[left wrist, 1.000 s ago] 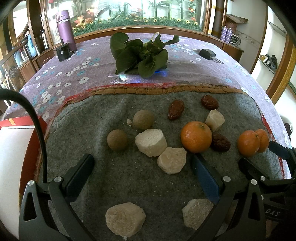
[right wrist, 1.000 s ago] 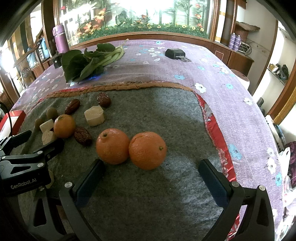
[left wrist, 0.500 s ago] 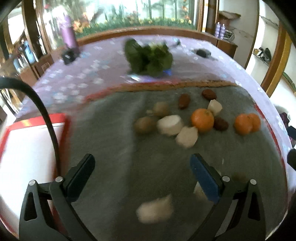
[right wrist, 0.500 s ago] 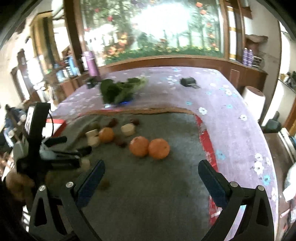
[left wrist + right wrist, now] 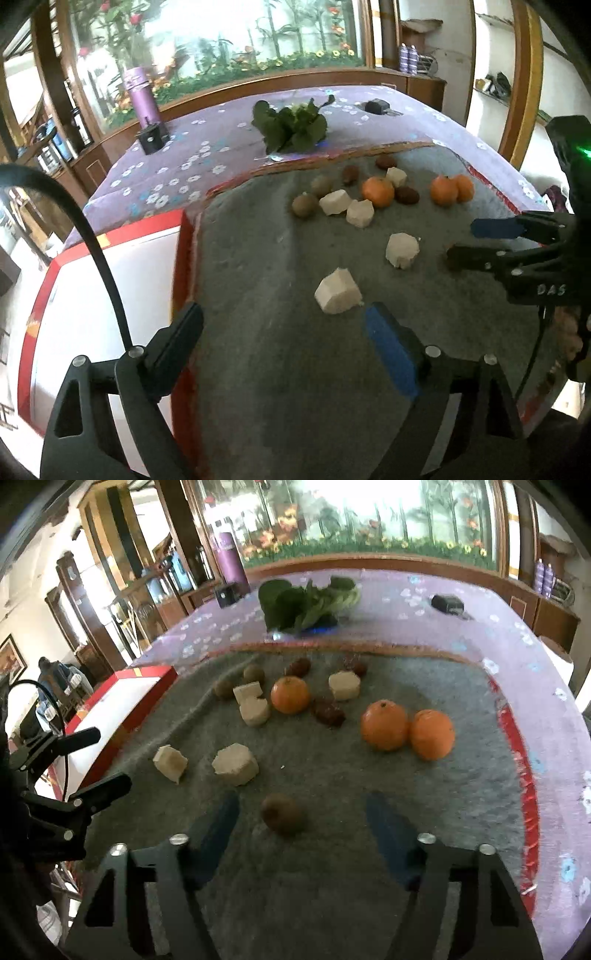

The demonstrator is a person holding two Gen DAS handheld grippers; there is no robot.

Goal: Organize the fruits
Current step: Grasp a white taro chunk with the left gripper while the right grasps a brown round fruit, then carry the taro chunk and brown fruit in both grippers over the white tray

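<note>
Fruit lies loose on grey mat [image 5: 332, 849] over the bench. Right gripper [image 5: 301, 823] has its fingers closing w/ a brown kiwi [image 5: 282, 813] between them, pads not yet touching; probably the next pick. Left gripper [image 5: 284, 328] fingers closing too, nothing between, hovering by red-edged box [image 5: 110, 295], likely the drop spot. Oranges [image 5: 384, 720] and pale chunks [image 5: 235, 764] sit farther back, unsorted.

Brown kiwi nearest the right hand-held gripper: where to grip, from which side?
Grip the kiwi across its rounded middle, coming down from above and the near side. It lies alone on the grey felt mat, clear of the pale chunks. The right hand-held gripper already straddles it, jaws closing.
</note>
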